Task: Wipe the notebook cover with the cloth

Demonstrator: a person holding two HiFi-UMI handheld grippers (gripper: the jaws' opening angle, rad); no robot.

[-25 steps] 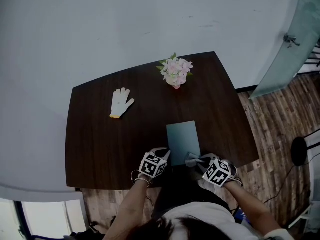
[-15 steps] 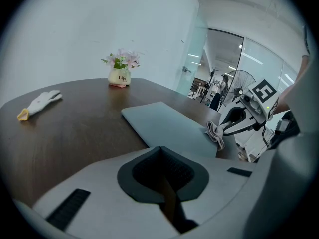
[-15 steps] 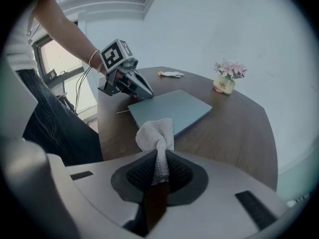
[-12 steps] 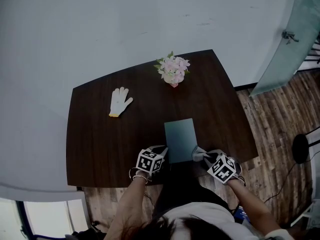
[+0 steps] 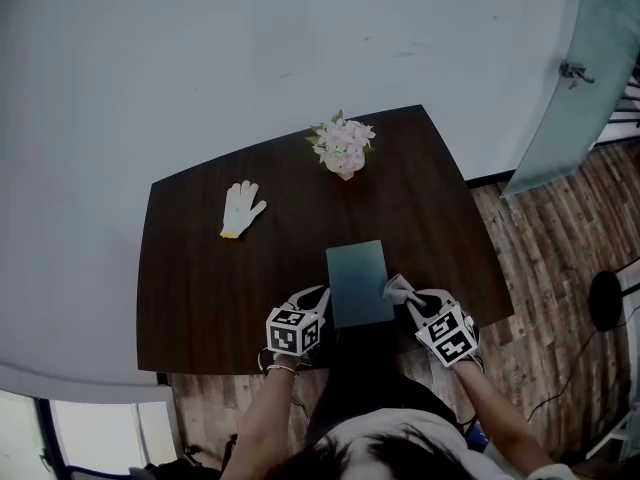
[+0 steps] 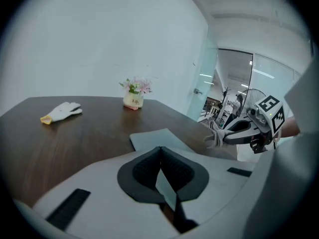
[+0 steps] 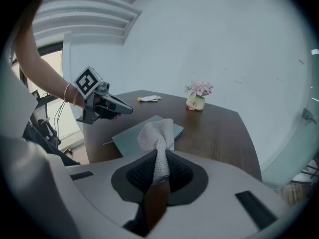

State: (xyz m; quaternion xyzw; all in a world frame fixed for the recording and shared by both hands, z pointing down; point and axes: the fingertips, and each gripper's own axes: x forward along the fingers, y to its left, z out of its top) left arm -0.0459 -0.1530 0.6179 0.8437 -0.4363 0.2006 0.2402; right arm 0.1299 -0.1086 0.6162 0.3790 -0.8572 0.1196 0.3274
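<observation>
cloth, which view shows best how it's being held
The right gripper view: the cloth sits large at centre, pinched between the right gripper's fingers. The head view shows only a small pale bunch beside the notebook; the left gripper view shows it small, far off to the right.

My left gripper point(image 5: 318, 299) and right gripper point(image 5: 411, 302) are pale grey, dark inside. Behind each one's jaws sits a cube point(image 5: 297, 330) with black-and-white squares. My top point(image 5: 400, 436) is white.
</observation>
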